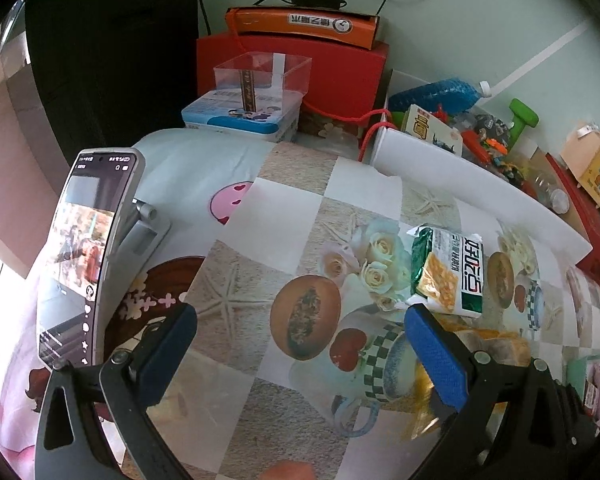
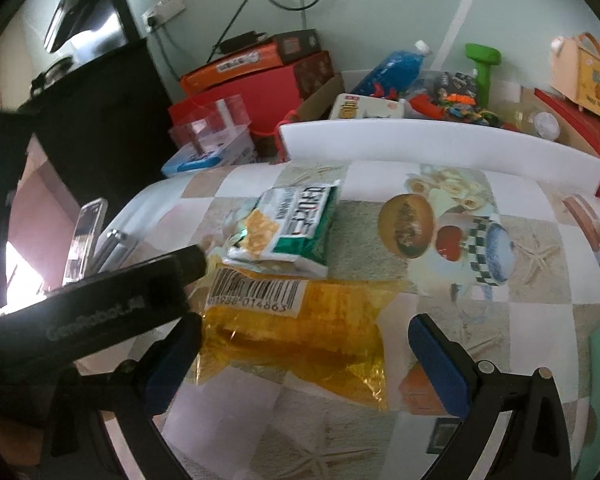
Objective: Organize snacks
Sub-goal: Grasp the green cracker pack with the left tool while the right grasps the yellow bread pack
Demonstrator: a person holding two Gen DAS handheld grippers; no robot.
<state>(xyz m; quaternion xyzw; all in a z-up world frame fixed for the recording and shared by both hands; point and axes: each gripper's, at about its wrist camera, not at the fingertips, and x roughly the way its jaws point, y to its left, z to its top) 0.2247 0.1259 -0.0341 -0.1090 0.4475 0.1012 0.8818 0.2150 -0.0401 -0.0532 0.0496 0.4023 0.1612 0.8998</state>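
A green and white cracker pack (image 1: 446, 274) (image 2: 292, 226) lies on the patterned tablecloth. A clear orange snack bag (image 2: 300, 332) with a barcode lies just in front of it; in the left wrist view its edge (image 1: 488, 338) shows behind my right finger. My left gripper (image 1: 300, 354) is open and empty over bare cloth, left of both packs. My right gripper (image 2: 306, 360) is open, its fingers either side of the orange bag, apart from it. The left gripper's body (image 2: 88, 312) crosses the right wrist view at left.
A phone on a stand (image 1: 88, 256) stands at the left. A white box (image 1: 440, 164) (image 2: 420, 142) of toys borders the table's far side. Red and orange boxes (image 1: 300, 64) and a clear box (image 1: 260, 76) are stacked behind. More packets (image 1: 598, 384) lie at the right edge.
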